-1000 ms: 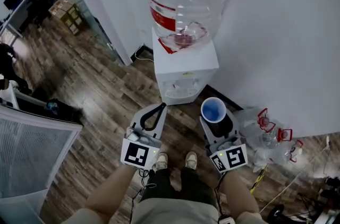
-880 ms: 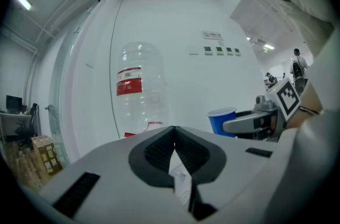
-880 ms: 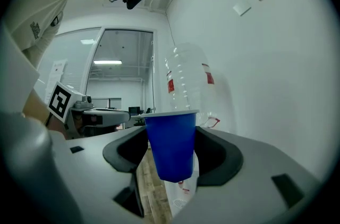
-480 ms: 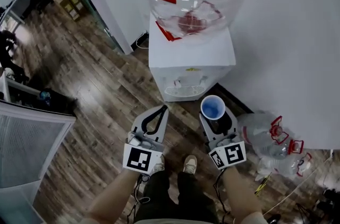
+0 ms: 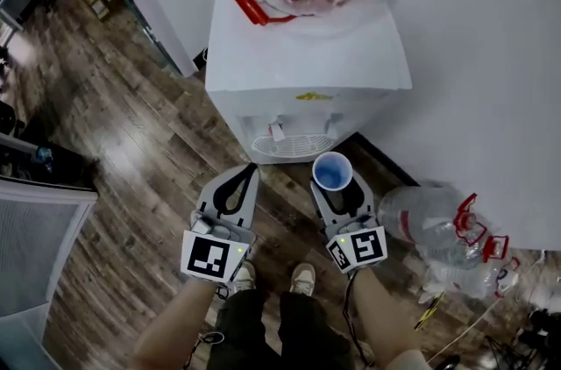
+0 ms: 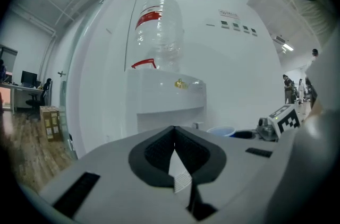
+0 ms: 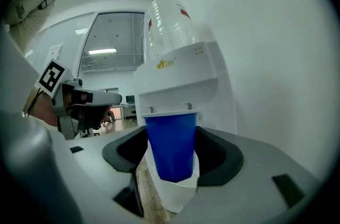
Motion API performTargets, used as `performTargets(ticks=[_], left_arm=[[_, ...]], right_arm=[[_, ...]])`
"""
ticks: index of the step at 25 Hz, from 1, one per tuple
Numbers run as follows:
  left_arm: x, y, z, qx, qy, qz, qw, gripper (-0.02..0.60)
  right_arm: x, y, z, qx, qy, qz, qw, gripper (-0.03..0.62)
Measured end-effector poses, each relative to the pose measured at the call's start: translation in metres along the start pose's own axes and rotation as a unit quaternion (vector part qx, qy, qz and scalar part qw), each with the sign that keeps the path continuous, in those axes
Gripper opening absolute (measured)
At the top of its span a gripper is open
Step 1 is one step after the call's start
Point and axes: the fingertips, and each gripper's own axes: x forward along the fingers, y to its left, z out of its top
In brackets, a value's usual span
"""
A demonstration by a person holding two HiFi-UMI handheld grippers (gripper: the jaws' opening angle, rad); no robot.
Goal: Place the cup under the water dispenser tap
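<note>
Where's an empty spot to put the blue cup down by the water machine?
The drip grille in the water dispenser, under its taps, is bare. So is the wooden floor left of it. Right of it is crowded: empty bottles pile by the wall.

Head view: from above the person, steeply down onto the water dispenser (image 5: 307, 61) top, left gripper (image 5: 252, 169) and right gripper (image 5: 334, 181). Left gripper view: low, close behind its own jaws, about level, facing the dispenser front. Right gripper view: same facing, nearer. Shared by all three — dispenser, blue cup (image 5: 332, 171).
</note>
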Motion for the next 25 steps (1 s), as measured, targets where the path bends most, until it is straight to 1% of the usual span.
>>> performTargets(ticks=[5,8,11,17,21,24,25], left_arm=[[0.022,0.005,-0.045,0.003,0.009,0.0,1.0,0.006],[0.03,0.008,-0.07,0.0,0.018,-0.007,0.9998,0.006],[0.035,0.014,-0.092,-0.014,0.026,-0.011,0.9995,0.006],[0.041,0.028,-0.117,-0.027,0.028,-0.006,0.9992,0.006],[0.047,0.032,-0.126,-0.024,0.025,-0.007,0.9994,0.006],[0.052,0.031,-0.137,-0.025,0.045,-0.013,0.9986,0.006],[0.054,0.031,-0.138,-0.026,0.042,-0.014,0.9987,0.006]], right_arm=[[0.025,-0.023,-0.054,-0.012,0.016,-0.006,1.0,0.281],[0.04,-0.041,-0.08,0.009,0.017,-0.024,1.0,0.281],[0.053,-0.056,-0.099,0.022,0.015,-0.043,0.999,0.281],[0.077,-0.069,-0.116,0.002,-0.003,-0.06,0.998,0.278],[0.092,-0.071,-0.122,-0.014,-0.014,-0.059,0.998,0.278],[0.097,-0.072,-0.131,-0.031,-0.014,-0.061,0.998,0.281],[0.098,-0.073,-0.135,-0.036,-0.01,-0.064,0.997,0.282]])
